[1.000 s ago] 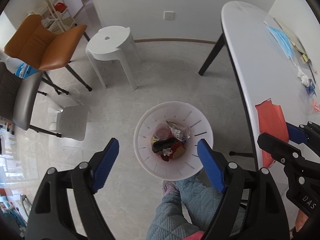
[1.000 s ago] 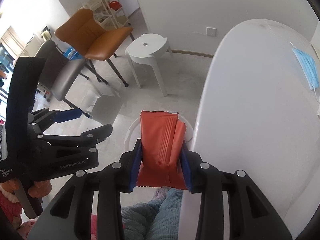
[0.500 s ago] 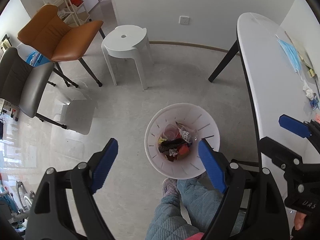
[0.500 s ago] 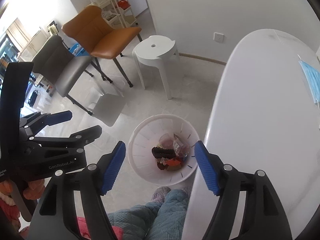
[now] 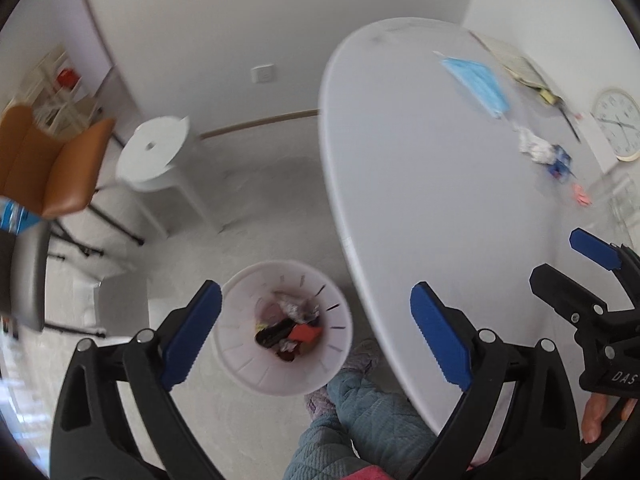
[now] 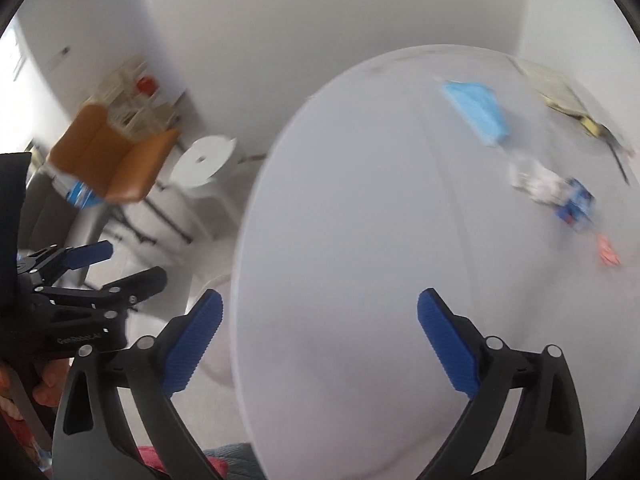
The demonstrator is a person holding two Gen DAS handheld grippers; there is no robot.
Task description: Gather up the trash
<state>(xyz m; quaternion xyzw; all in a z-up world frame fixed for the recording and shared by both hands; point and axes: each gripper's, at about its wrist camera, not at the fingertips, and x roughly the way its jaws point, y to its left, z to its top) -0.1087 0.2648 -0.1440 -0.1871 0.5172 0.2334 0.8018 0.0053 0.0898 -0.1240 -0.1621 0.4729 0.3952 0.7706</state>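
A white trash bin (image 5: 244, 364) stands on the floor beside the white table (image 5: 420, 184) and holds several wrappers, with a red one (image 5: 302, 334) on top. On the table lie a blue face mask (image 5: 476, 84), a crumpled white tissue (image 5: 534, 146), a blue wrapper (image 5: 560, 162) and a small pink scrap (image 5: 582, 198). They also show in the right wrist view: mask (image 6: 476, 110), tissue (image 6: 536, 180), blue wrapper (image 6: 576, 204), pink scrap (image 6: 610, 254). My left gripper (image 5: 316, 332) is open and empty above the bin. My right gripper (image 6: 320, 340) is open and empty over the table's near end.
A white stool (image 5: 154, 152), an orange chair (image 5: 52, 168) and a grey chair (image 5: 24, 276) stand on the floor to the left. A round clock (image 5: 616, 124) and papers (image 5: 520, 66) lie at the table's far right. The person's leg (image 5: 360, 420) is beside the bin.
My right gripper opened and dropped the red wrapper into the bin. Both grippers have since swung right and up toward the table.
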